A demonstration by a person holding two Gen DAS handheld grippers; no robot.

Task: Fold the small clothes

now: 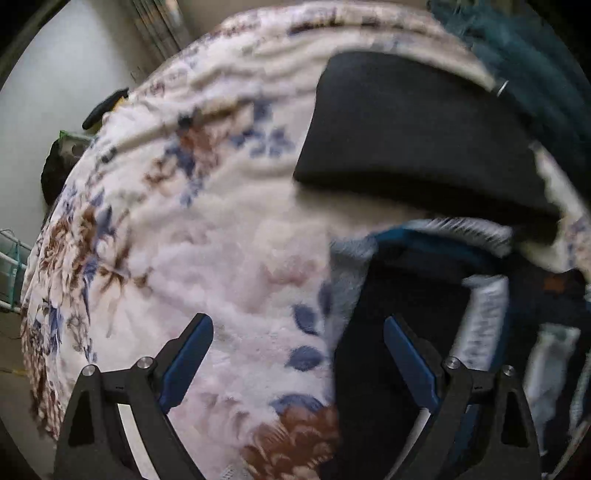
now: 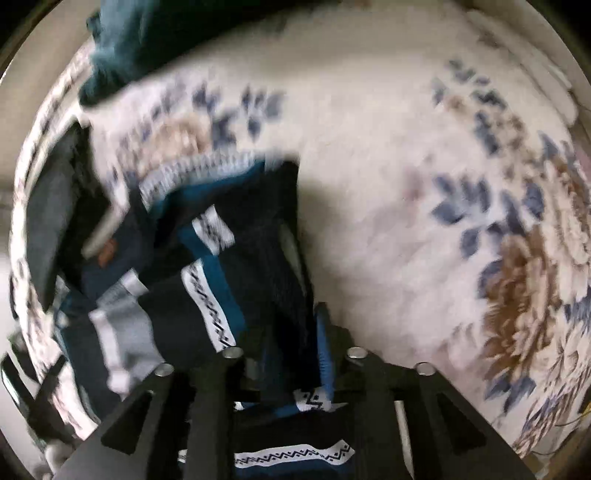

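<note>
A dark navy and teal garment with white patterned bands (image 2: pixel 207 295) lies bunched on a floral blanket (image 2: pixel 388 166). My right gripper (image 2: pixel 288 354) is shut on this garment, with cloth pinched between its fingers. In the left wrist view the same garment (image 1: pixel 399 295) lies at the lower right. My left gripper (image 1: pixel 299 354) is open, its right finger over the garment's edge and its left finger over the blanket (image 1: pixel 221 240). A folded black piece (image 1: pixel 417 129) lies on the blanket beyond the garment.
A teal fuzzy cloth (image 1: pixel 535 55) lies at the far right edge of the blanket and shows in the right wrist view (image 2: pixel 140 33) at the top left. A wall (image 1: pixel 55 74) and floor lie past the blanket's left edge.
</note>
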